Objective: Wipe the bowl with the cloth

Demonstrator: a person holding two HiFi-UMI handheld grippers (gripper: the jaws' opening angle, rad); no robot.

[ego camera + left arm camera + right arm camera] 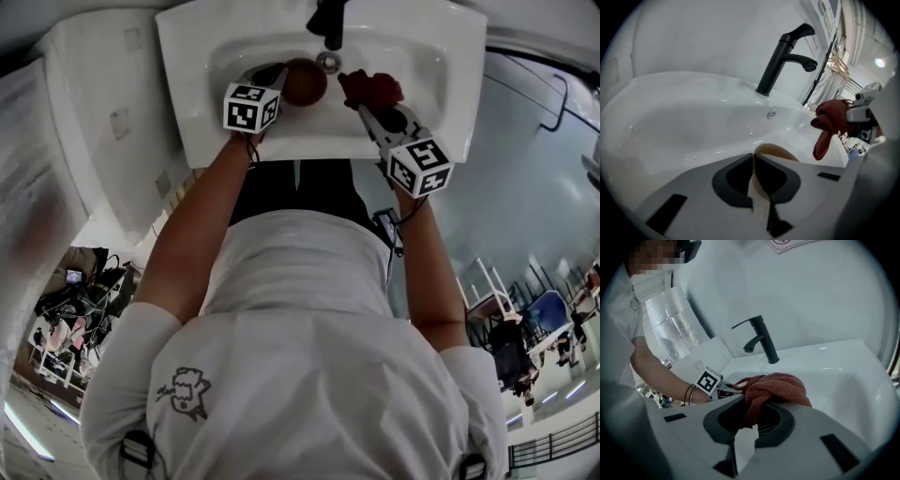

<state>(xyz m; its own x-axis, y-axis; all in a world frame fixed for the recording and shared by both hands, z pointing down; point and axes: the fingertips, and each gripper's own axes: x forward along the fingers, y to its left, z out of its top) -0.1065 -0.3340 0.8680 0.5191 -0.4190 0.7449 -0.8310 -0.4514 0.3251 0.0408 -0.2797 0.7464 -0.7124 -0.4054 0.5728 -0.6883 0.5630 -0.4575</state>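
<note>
Bowl: a brown, round, thin-walled bowl (303, 82), low in the white sink (427, 58) by the drain.
Left gripper (753, 157): jaws nearly together, pinching the bowl's rim.
Right gripper (757, 409): jaws clamped on a bunched rust-red cloth (776, 385), near the bowl, not touching it.
Doing it well: I'd hold the rim firmly, tilt the opening toward the cloth and press the wad round the inside.
Feel: sink glossy; bowl smooth, probably slippery; cloth knitted and soft.

The white sink (197, 103) carries 1 black tap (328, 21) on its back rim, with 1 round metal fitting (328, 63) just below it.
</note>
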